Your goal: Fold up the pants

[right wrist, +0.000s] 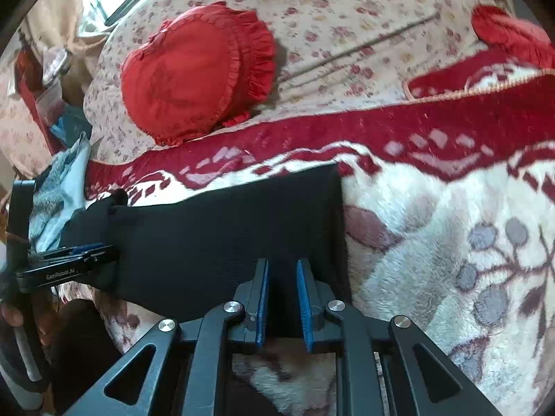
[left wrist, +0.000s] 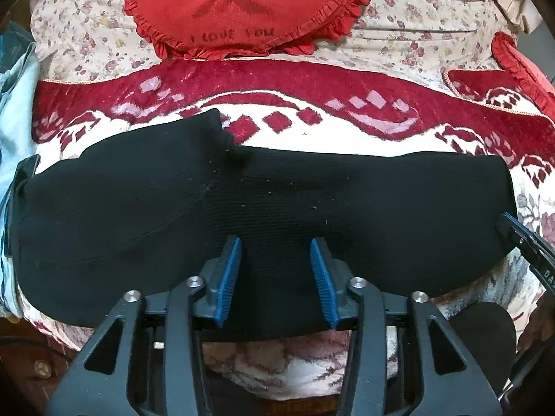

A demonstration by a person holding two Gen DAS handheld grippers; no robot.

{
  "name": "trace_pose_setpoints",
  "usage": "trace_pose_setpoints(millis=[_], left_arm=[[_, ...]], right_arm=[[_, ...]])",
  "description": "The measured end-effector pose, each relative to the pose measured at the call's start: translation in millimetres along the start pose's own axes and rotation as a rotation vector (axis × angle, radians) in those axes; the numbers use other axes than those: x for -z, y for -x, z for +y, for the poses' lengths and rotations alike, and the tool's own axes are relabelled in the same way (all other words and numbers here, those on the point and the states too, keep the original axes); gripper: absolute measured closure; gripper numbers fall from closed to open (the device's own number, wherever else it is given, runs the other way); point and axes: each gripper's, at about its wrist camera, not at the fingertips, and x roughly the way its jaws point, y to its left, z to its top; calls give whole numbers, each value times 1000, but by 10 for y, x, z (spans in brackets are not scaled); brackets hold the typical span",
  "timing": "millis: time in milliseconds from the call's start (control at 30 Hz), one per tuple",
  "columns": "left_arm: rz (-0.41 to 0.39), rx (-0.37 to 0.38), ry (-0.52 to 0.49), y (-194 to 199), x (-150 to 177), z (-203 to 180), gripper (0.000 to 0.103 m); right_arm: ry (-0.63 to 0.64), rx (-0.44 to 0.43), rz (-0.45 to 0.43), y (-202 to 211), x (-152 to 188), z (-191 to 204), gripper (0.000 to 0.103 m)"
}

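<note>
Black pants (left wrist: pixel 242 215) lie folded in a long band across a red and white patterned blanket (left wrist: pixel 312 118). My left gripper (left wrist: pixel 275 246) is open, its blue pads (left wrist: pixel 229 277) over the near edge of the pants at mid-length. My right gripper (right wrist: pixel 281 267) is open with a narrow gap, its blue pads (right wrist: pixel 305 298) over the near edge by the right end of the pants (right wrist: pixel 222 235). The right gripper shows at the right edge of the left wrist view (left wrist: pixel 510 228). The left gripper shows at the left of the right wrist view (right wrist: pixel 83 256).
A red ruffled heart cushion (left wrist: pixel 239 7) lies on a floral bedcover (left wrist: pixel 416 17) behind the blanket. A second red cushion (right wrist: pixel 510 34) is at the far right. Light blue cloth (right wrist: pixel 59 197) lies at the left end of the pants.
</note>
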Motion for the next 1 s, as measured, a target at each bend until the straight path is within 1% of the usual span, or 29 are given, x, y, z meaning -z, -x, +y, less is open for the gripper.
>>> trace_pose_setpoints(millis=[33,133,167,233,300,433,567,700,733,867,1000], left_arm=[[-1,2,-3,-11,-6,-11,49],[0,-17,-14,-7,-18,-64,49],[0,-15,-18,6,-25,-84,49],[-9,9,-30,64,-54,-138,49],[-34,27,-52,149,-99,-224,49],[-76,77,-134,276,-228,-503,49],[-75,147,-213,310,-362,-809,49],[-84,164,-292,292,-491,-1112,49],[-83,171,-309,275,-528,-1204,49],[-57,225,-352,184,-627,-1537,49],[-45,220,-403,76,-706,-1805,49]], right_arm=[[-12,-15,-4,10,9,-32,88],[-14,-19,-8,60,1,-45,88],[-6,-14,-14,104,-4,-29,86],[-5,-19,-30,206,-1,-38,73],[-26,-26,-47,321,15,-94,69],[-74,-15,-57,458,70,-252,64],[-126,-50,-32,411,138,-380,62],[-161,-131,-27,334,193,-438,59],[-161,-141,-28,320,195,-437,58],[-156,-170,-21,230,201,-424,57],[-143,-185,-21,157,212,-406,55]])
